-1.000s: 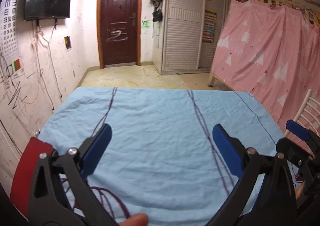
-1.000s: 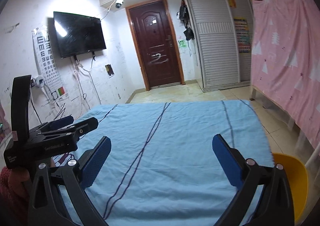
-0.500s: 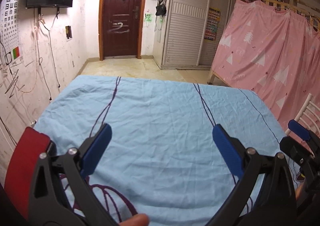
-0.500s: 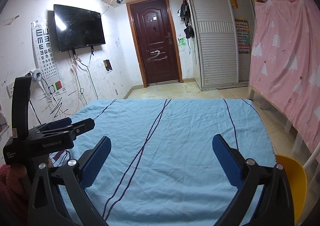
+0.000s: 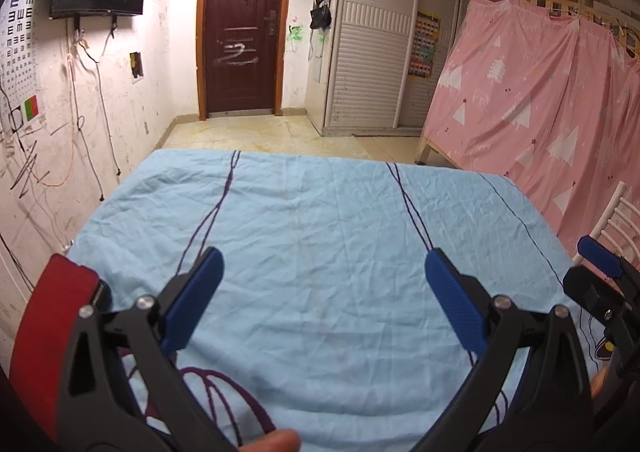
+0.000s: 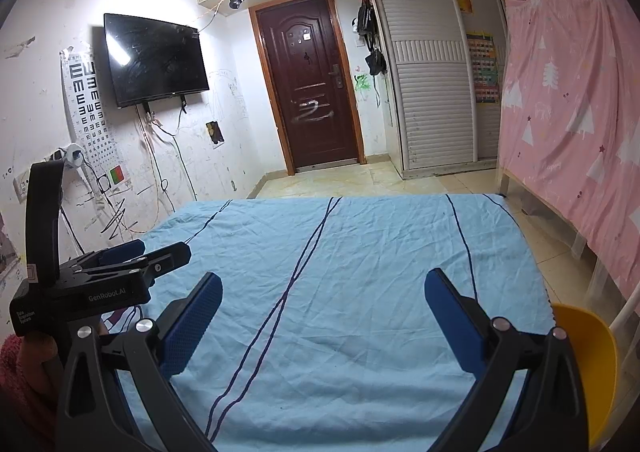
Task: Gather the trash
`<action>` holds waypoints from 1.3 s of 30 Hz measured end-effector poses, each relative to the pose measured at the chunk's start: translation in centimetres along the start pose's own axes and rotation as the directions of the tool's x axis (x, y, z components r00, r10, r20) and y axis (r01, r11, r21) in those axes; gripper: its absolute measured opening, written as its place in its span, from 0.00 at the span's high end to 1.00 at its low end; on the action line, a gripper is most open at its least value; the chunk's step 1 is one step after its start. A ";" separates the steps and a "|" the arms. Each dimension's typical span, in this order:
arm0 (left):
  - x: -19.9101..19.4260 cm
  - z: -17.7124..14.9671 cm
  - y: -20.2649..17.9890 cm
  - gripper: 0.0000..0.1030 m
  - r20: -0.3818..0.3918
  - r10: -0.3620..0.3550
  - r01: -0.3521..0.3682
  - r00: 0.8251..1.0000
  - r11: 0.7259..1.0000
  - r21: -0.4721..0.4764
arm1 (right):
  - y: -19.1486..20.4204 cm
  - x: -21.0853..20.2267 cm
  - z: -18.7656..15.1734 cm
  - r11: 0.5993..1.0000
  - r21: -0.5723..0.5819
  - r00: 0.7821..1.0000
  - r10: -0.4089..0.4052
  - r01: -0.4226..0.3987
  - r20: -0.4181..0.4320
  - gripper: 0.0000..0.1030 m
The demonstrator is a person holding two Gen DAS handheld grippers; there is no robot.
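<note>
Both views had tilted upward since earlier; left gripper point(image 5: 322, 294) and right gripper point(image 6: 322, 316) stayed spread over one blue sheet point(image 6: 360, 272).

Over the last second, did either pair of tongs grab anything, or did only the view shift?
Only the view shifted: the left tongs tilted upward and the right tongs dipped slightly, changing how much wall shows. Both stayed open, holding nothing, over the blue sheet.

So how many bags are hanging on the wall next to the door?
2, as far as I can tell: one black bag hangs high beside the door, another bag just below it. More may be hidden behind them.
</note>
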State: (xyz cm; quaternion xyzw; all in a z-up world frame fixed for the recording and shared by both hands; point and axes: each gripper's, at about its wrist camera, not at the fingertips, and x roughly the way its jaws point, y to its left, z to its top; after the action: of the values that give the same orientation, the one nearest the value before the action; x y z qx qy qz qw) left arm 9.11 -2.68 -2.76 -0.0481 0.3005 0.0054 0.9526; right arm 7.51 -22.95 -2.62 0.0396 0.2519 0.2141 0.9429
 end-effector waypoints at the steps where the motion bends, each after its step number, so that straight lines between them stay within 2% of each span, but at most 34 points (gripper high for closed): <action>1: 0.0 0.0 0.0 0.06 0.001 0.001 -0.001 1.000 1.000 0.001 | 0.0 0.0 0.0 1.000 0.000 1.000 0.000 0.000 0.000 0.09; 39: 0.5 -0.1 0.3 0.06 -0.026 -0.013 0.012 1.000 0.999 -0.030 | -0.3 -0.1 -0.1 1.000 0.002 1.000 -0.003 0.003 -0.001 0.09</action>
State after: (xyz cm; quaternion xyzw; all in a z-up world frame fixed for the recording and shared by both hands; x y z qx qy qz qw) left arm 9.43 -2.36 -3.15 -0.0642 0.3125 0.0034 0.9478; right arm 7.50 -23.21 -2.72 0.0400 0.2528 0.2127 0.9430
